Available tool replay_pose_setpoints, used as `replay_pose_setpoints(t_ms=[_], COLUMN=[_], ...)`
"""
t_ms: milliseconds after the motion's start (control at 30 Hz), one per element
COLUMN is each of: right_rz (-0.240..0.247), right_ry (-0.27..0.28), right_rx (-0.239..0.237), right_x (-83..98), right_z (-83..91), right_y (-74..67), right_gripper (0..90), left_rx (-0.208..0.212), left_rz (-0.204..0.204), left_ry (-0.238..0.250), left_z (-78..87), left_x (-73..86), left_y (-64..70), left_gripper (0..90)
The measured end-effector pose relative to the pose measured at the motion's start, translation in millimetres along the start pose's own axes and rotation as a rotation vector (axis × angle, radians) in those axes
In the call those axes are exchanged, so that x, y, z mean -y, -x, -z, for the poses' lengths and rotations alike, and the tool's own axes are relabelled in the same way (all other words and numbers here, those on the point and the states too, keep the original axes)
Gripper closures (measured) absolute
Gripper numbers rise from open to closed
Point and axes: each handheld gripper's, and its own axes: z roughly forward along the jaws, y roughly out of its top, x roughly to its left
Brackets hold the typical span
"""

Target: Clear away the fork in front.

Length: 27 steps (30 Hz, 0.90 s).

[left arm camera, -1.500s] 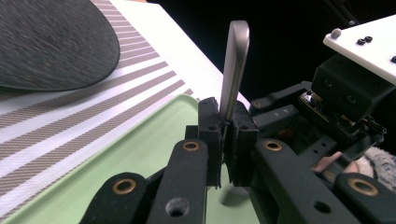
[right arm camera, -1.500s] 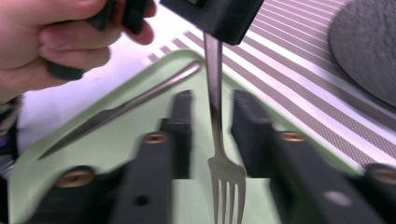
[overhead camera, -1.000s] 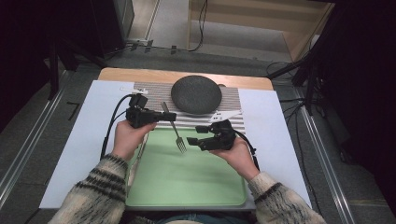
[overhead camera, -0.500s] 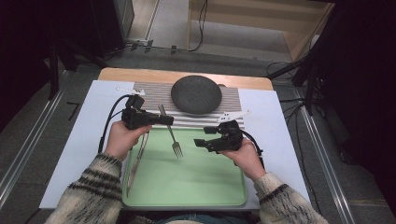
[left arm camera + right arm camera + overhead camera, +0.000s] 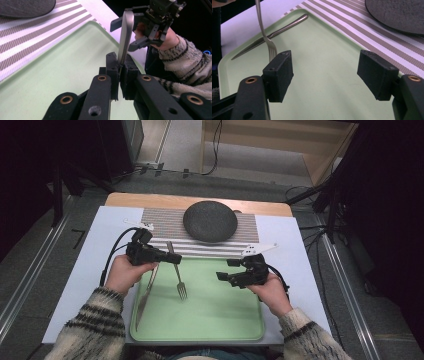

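— Fork (image 5: 178,274)?
— Slim, silver, clamped by left gripper (image 5: 169,258), tines hanging over green tray (image 5: 220,320).
— Nearby?
— Knife (image 5: 145,292) at nine o'clock; dark plate (image 5: 210,221) at one. Right gripper (image 5: 222,270) gaping, empty, just widened.

A knife (image 5: 146,292) lies in the tray (image 5: 220,320) at its left; behind the tray, a plate (image 5: 210,221) sits on a mat (image 5: 162,222).

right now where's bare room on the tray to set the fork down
Free: the green tray right of the fork, below the right gripper. Crowded: its left edge, where the knife lies under the left gripper.
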Motion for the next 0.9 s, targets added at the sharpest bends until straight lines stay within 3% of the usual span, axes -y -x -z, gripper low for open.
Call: replay_pose_setpoints(t_ms=[433,900], right_rz=[-0.037,-0.067], right_ry=[-0.004,-0.007], right_rx=[0.072,0.089], right_x=[19.3,40.5], right_z=[17.7,35.0], right_y=[7.0,9.1], right_gripper=[25.3,25.3], left_rx=[0.021,0.026], left_rz=[0.024,0.052], left_ry=[-0.029,-0.063], left_z=[9.9,13.0], left_x=[18.8,33.3], left_y=[2.1,5.4], left_gripper=[86.9,86.8])
